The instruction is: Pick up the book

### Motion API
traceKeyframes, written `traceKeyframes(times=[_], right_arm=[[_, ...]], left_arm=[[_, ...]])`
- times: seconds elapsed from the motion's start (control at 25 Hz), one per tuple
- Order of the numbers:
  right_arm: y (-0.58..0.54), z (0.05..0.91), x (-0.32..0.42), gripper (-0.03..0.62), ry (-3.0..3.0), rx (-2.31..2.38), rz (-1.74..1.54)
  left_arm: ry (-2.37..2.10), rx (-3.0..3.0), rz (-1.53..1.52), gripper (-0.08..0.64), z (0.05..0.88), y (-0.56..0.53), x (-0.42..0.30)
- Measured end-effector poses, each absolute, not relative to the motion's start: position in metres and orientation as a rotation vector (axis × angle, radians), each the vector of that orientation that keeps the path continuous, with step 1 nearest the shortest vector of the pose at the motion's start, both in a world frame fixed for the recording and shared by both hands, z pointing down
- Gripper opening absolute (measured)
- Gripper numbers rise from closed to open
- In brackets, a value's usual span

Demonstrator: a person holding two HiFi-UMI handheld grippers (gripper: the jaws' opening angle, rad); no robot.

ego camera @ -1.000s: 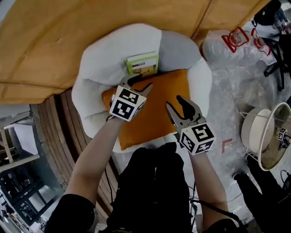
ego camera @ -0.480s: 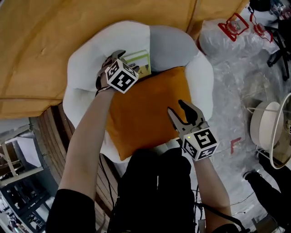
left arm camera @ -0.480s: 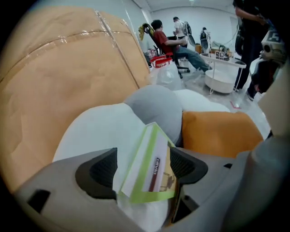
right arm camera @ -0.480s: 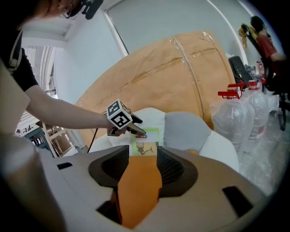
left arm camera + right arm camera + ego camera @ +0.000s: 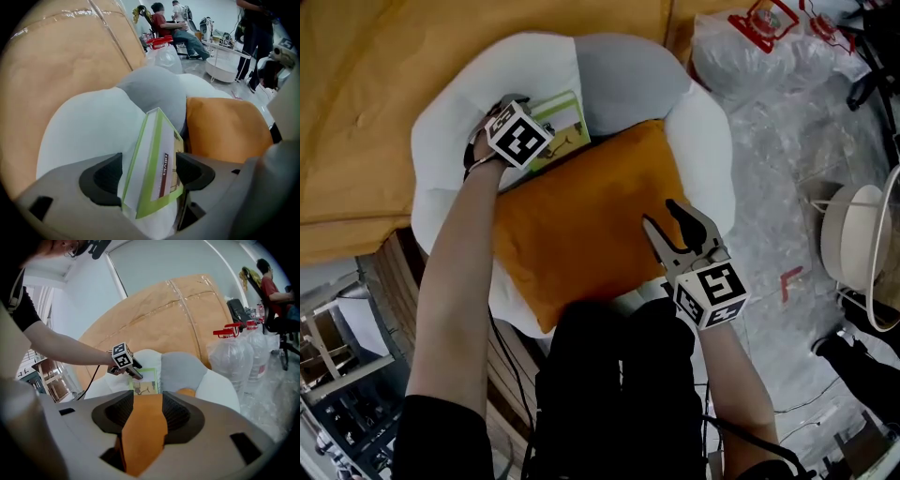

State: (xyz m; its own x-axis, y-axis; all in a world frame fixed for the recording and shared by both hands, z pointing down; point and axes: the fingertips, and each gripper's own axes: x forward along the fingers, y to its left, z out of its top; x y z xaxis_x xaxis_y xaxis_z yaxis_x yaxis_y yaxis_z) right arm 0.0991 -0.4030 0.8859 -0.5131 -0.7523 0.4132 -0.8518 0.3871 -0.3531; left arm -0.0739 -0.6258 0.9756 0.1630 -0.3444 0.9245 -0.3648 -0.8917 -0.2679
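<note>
White and puffy, the chair [image 5: 450, 141] carries an orange cushion [image 5: 581, 216] on its seat, and a grey backrest [image 5: 628, 80] rises behind the cushion's far edge. The book [image 5: 561, 124], a thin green-and-white paperback, stands on edge at the cushion's far left corner, wedged between it and the chair's white padding. The left gripper [image 5: 149, 164] hangs over that same corner, pointing steeply down. Its jaws have just been opening and now stand wide, with the book between them and neither pad pressing on it. The right gripper [image 5: 658, 212] hovers over the cushion's near right part, jaws apart and holding nothing. The book looks light and fairly stiff across its thickness, though its cover is probably smooth enough to slip. A pinch at one corner would likely let it bend or swing. The better hold seems to be across both covers, deep and near the middle of the exposed edge. Everything under it is soft, so pressing down would probably only bury it further.
</note>
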Motion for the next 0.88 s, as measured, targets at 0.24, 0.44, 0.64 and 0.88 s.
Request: traceKeyframes(times=[0.24, 0.44, 0.64, 0.88], right_arm=[[-0.399, 0.878, 0.098, 0.193, -2.468, 1.415, 0.814], [-0.395, 0.879, 0.096, 0.193, -2.464, 1.412, 0.840], [-0.393, 0.873, 0.084, 0.193, -2.493, 1.354, 0.869], [-0.390, 0.871, 0.072, 0.193, -2.506, 1.300, 0.875]], left_arm=[[-0.610, 2.341, 1.903, 0.351, 0.980, -0.604, -0.075], [-0.537, 2.303, 1.936, 0.317, 0.969, -0.596, -0.080], [-0.366, 2.232, 1.932, 0.230, 0.962, -0.579, -0.079], [-0.155, 2.151, 1.927, 0.216, 0.985, -0.540, -0.068]])
